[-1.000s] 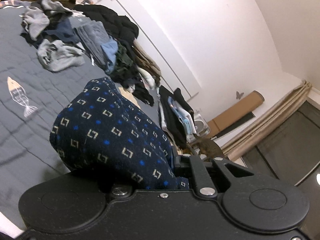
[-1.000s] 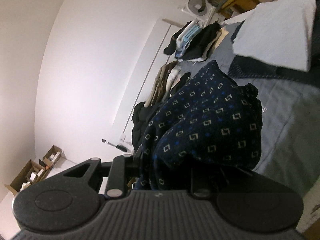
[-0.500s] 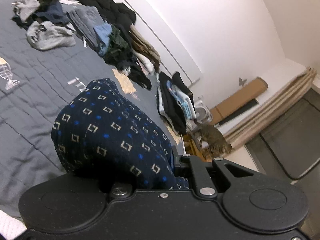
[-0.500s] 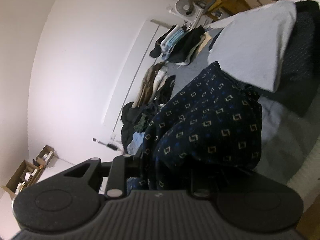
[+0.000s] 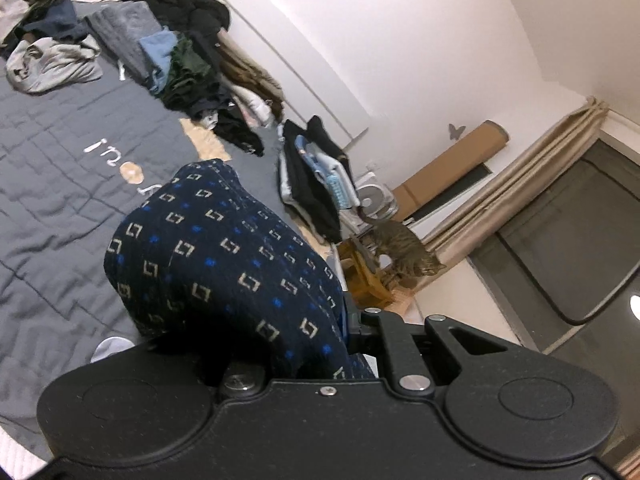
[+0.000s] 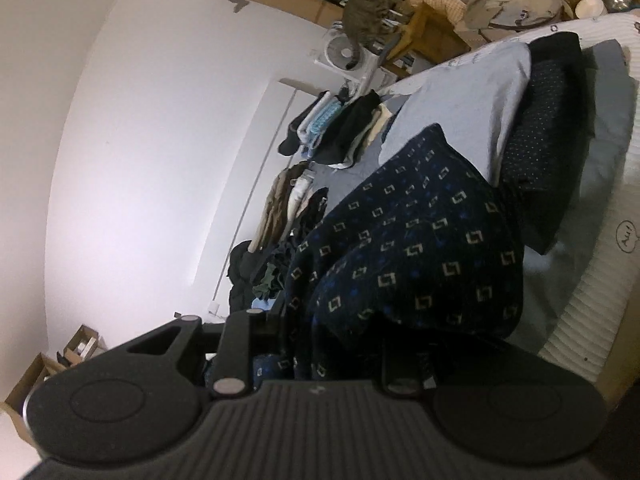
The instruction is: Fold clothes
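Left gripper (image 5: 320,344): fingertips buried in the fabric; jaws clamped on a bunched fold of the navy patterned garment (image 5: 224,256), which billows over the black housing.
Right gripper (image 6: 340,344): likewise closed on the same navy patterned garment (image 6: 408,248), the cloth draped over its fingers and hiding them.
Garment: dark navy knit with small beige open squares and blue dots, held up between the two tools above the bed, not lying flat.
Bed: grey quilted bedspread (image 5: 52,184) beneath, stitched with pale lettering too distorted to read and a tan oval.
Bed far edge, by the wall: heap of unfolded clothes (image 5: 168,52), grey, blue, black and green.
Bed near corner, right view: light blue folded top (image 6: 472,96) lying on a dark dotted garment (image 6: 548,128).
Mattress side (image 6: 592,288): ribbed white, with a small speech-bubble mark, writing illegible.
Beyond the bed: tabby cat (image 5: 404,248) on a wooden stool, small white fan (image 6: 340,52) beside it.
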`<move>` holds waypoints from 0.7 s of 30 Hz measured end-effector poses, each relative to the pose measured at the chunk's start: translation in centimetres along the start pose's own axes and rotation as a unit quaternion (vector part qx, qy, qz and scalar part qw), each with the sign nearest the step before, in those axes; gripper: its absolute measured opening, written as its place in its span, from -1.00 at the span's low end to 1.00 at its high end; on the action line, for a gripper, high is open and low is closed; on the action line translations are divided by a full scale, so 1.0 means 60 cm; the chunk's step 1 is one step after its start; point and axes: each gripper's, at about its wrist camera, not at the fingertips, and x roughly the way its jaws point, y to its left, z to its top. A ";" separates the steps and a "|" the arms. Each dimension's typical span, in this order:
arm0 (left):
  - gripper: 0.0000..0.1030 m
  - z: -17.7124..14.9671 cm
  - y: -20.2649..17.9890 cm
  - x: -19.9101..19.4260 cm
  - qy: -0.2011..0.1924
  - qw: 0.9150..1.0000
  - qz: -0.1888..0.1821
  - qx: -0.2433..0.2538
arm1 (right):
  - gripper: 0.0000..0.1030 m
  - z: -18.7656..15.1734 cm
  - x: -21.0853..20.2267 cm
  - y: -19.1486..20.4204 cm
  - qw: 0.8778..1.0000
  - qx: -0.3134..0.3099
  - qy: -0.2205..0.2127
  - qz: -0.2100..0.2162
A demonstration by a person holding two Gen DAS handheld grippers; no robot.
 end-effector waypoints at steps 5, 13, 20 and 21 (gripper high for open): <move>-0.76 -0.008 -0.013 0.030 0.005 1.000 -0.001 0.015 | -0.49 0.009 -0.004 -0.023 1.000 -0.001 0.001 0.006; -0.76 -0.007 -0.049 0.153 0.039 0.999 -0.006 0.031 | -0.49 0.069 0.038 -0.058 1.000 0.005 -0.004 0.010; -0.76 0.027 -0.244 0.319 0.085 0.985 -0.063 0.136 | -0.49 0.234 0.026 -0.004 0.997 -0.025 -0.072 0.013; -0.76 0.032 -0.278 0.342 0.093 0.981 -0.078 0.149 | -0.49 0.260 0.020 0.006 0.996 -0.032 -0.086 0.014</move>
